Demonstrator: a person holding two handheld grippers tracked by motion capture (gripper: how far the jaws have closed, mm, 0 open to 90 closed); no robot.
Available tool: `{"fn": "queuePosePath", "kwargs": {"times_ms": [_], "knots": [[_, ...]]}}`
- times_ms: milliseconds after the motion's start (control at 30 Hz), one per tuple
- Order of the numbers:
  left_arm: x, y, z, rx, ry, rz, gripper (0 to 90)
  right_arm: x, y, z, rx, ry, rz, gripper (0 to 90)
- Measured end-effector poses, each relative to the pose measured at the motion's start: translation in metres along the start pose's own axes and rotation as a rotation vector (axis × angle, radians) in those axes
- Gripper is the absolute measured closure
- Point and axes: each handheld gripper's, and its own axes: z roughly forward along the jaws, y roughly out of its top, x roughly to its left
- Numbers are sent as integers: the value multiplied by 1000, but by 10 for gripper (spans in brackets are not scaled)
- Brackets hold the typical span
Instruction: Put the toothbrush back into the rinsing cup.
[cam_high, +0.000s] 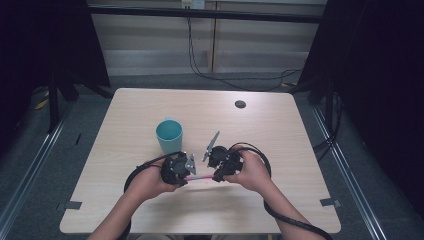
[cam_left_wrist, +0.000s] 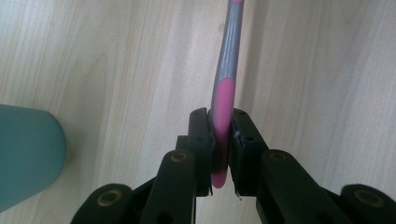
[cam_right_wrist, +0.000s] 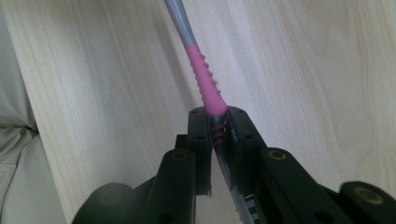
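A pink and grey toothbrush hangs level just above the table, spanning the gap between my two grippers near the front middle. My left gripper is shut on its pink handle end; the pads press on both sides of it. My right gripper is shut on the other part, just past the ribbed pink grip. A teal cup stands upright behind the left gripper, and its side shows at the left edge of the left gripper view.
The light wooden table has a small dark round hole at the back right. Black cables trail from both grippers along the forearms. Dark frames and curtains flank the table. Pale clothing shows beyond the near table edge.
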Motion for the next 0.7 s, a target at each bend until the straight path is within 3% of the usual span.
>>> {"fn": "queuePosePath", "kwargs": {"times_ms": [333, 367, 500, 533, 600, 700], "knots": [[0, 2, -4, -2, -8, -1, 816, -2, -2, -4, -20, -10, 19, 767], [0, 2, -4, -3, -12, 1, 816, -3, -2, -4, -27, -13, 17, 715], [1, 1, -3, -5, -18, -1, 816, -5, -3, -6, -34, -23, 27, 649], [1, -1, -3, -11, -19, -9, 816, -6, -3, -8, -50, -34, 31, 582], [2, -2, -3, -8, -15, -13, 816, -6, -3, -9, -51, -39, 33, 560], [5, -5, -3, -18, -7, -27, 817, -11, -6, -18, -84, -25, 83, 455]]}}
